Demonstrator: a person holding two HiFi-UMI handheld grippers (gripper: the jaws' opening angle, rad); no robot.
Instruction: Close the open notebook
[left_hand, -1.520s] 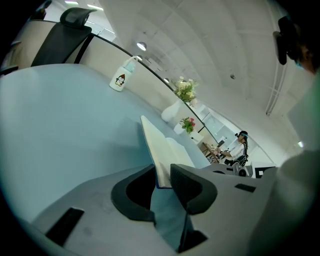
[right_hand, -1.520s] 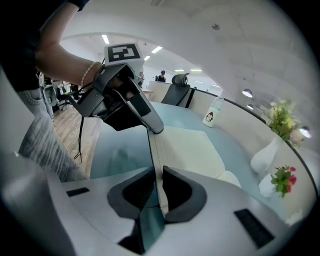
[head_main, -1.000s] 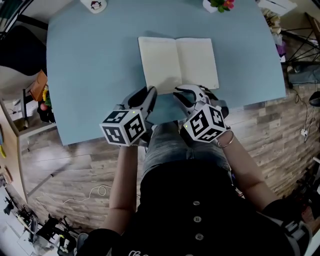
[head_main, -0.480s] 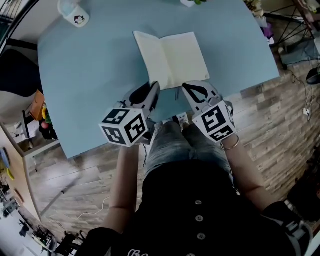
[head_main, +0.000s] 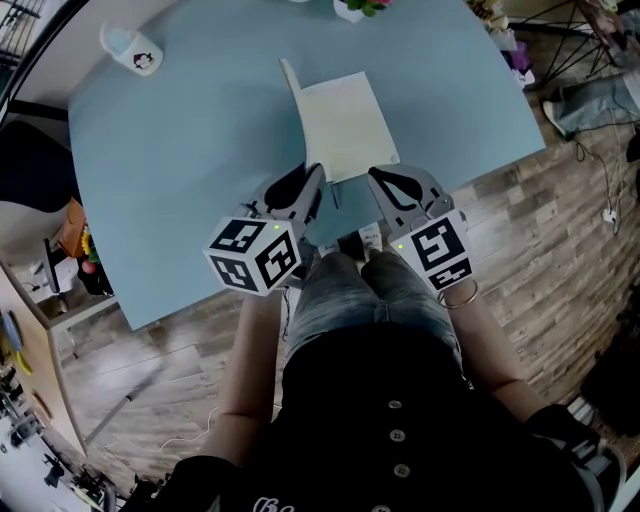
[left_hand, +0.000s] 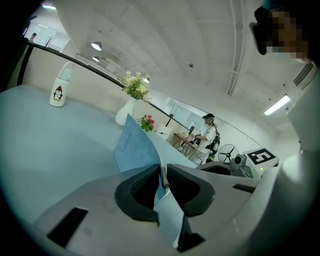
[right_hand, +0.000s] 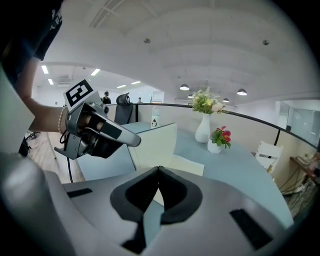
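As I judge it, the main risk is the thin cover slipping out of the pinch before it passes the upright. The left gripper is clamped on only the near edge of the raised left cover, and a leaf held at one edge can bow, twist or drop back open. A second risk is the whole open notebook with cream pages and a pale blue cover sliding across the smooth light blue table as the cover is pushed over, because nothing visibly pins the flat right-hand page. The right gripper has its jaws pressed together on nothing. Its tips sit at that page's near edge, though I cannot tell whether they touch the paper. The notebook lies near the table's front edge, straight ahead of the person, with its left half standing roughly upright and its right half flat. Both grippers are held low over that front edge, side by side and near each other. Their jaws point away from the person, and the left one is angled slightly inward toward the spine.
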